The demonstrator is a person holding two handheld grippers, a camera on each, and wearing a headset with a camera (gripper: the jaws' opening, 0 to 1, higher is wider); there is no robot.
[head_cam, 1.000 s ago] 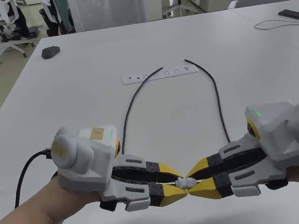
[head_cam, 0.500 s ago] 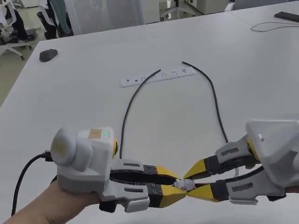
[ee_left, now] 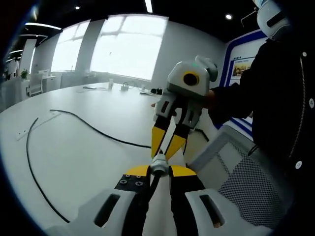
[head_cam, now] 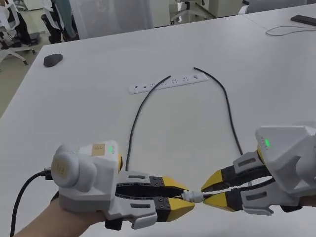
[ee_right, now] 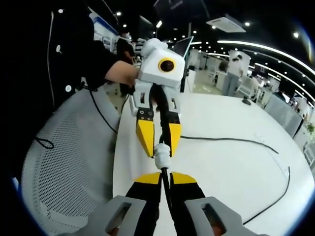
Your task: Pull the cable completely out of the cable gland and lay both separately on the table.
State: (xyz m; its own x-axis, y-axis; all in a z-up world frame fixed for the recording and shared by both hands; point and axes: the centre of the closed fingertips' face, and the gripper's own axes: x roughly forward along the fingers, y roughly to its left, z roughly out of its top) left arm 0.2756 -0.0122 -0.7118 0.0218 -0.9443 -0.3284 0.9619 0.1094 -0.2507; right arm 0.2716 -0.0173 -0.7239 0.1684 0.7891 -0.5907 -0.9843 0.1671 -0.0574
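**Gland and cable held together above the near edge**

Your left gripper has its jaws pressed onto the white cable gland. Your right gripper meets it tip to tip, its jaws pinching the black cable just beside the gland. The cable runs through the gland, so the two are not yet separate. In the left gripper view the gland sits between your yellow tips and the cable drops back between the jaws. In the right gripper view the cable rises between that gripper's tips into the gland.

You hold both grippers above the near edge of the white table. Ahead of you the tabletop is wide and mostly bare.

- **Cable runs:** two runs lie on the table, one passing behind each gripper. They arch toward each other and end near a white power strip in the middle.
- **Cable ends:** the left run's end lies across the strip, and the right run's end lies just beside the strip's right end.
- **Far left:** a dark mouse sits well apart, near the far left corner.
- **Left edge:** the table's edge slants away on your left, with floor and office chairs beyond it.
- **Far right:** a dark flat thing lies well apart from the work.
- **Near side:** a grey mesh chair stands close to the table, just beside your arms.
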